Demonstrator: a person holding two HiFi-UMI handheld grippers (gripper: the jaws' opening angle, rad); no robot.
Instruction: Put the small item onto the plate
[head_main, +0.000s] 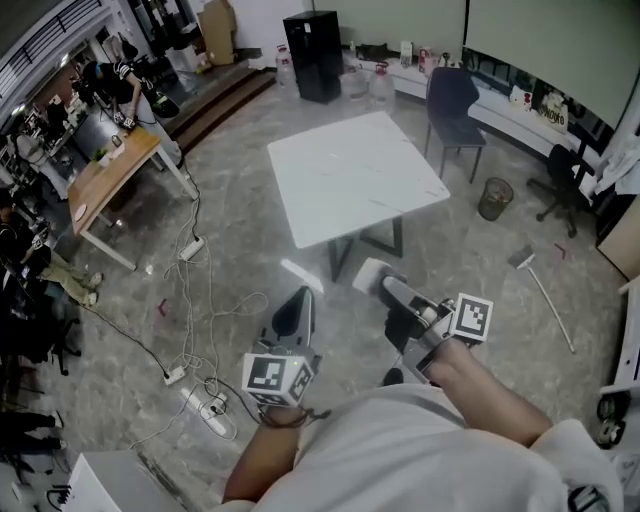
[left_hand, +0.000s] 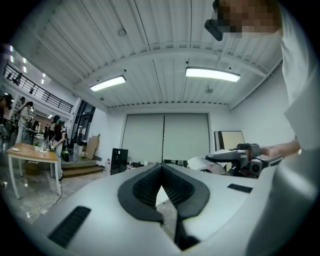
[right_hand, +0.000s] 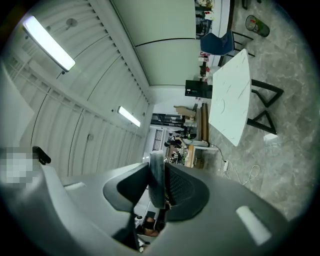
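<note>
1. Two grippers are in view: the left gripper (head_main: 300, 300) and the right gripper (head_main: 388, 288). Each carries one marker cube (head_main: 275, 378).
2. There are two tables. A white table (head_main: 350, 175) stands in the middle of the floor (head_main: 480, 290), and a wooden table (head_main: 110, 175) stands far left. One blue chair (head_main: 455, 105) is at the white table's far right corner.
3. One flat grey piece (right_hand: 157, 180) is clamped edge-on between the right gripper's pads. It is held above the floor, on the near side of the white table. Whether it is the plate or the small item cannot be told.
4. The left gripper's jaws are closed tip to tip, with nothing between them.
5. Both bare forearms reach out from the body side by side. The left gripper points level and the right gripper is tipped a little upward.
6. The right gripper's own view shows the room turned on its side, so that gripper is rolled over.
7. Only the left gripper view shows the two ceiling lights (left_hand: 212, 74) and the right gripper from the side. Only the head view shows both cubes together.
</note>
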